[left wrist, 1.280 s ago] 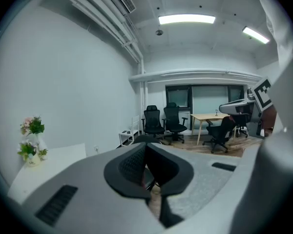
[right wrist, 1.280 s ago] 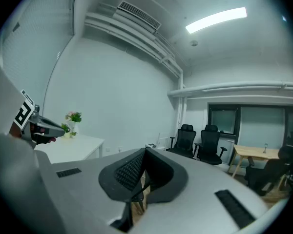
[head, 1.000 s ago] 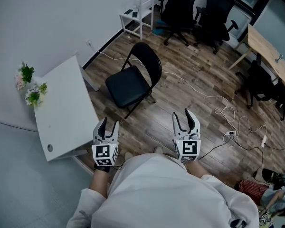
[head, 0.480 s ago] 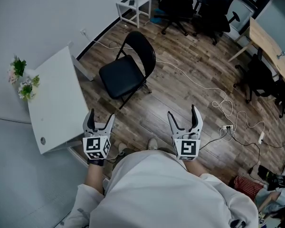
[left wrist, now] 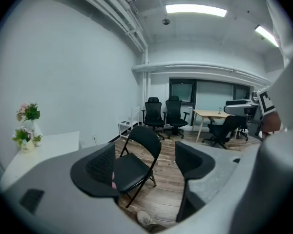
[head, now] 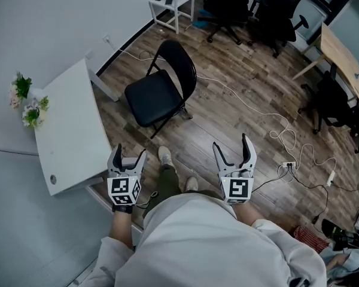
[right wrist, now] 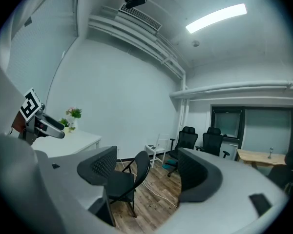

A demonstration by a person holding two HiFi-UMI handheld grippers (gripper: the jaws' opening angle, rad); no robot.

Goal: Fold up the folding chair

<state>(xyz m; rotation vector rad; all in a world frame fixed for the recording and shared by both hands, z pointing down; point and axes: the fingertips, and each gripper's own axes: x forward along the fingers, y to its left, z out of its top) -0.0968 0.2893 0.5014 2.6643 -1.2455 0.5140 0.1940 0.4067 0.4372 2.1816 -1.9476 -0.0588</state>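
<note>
L gripper [head: 128,154] & R gripper [head: 232,143] held out at the person's front. Jaws of both have just been opening, now spread wide, nothing btwn the pads. Shoe [head: 164,155] just ahead on wood floor [head: 227,124]. Beyond, folding chair [head: 158,94] stands unfolded, beside white table [head: 69,130], well apart from both grippers. Office chairs [head: 227,5] at far end.

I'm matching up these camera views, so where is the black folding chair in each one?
Head view: folding chair, upper centre, slightly left.
Left gripper view: folding chair, lower centre.
Right gripper view: folding chair, lower, left of centre.
Shared landmark: white table with flowers.
</note>
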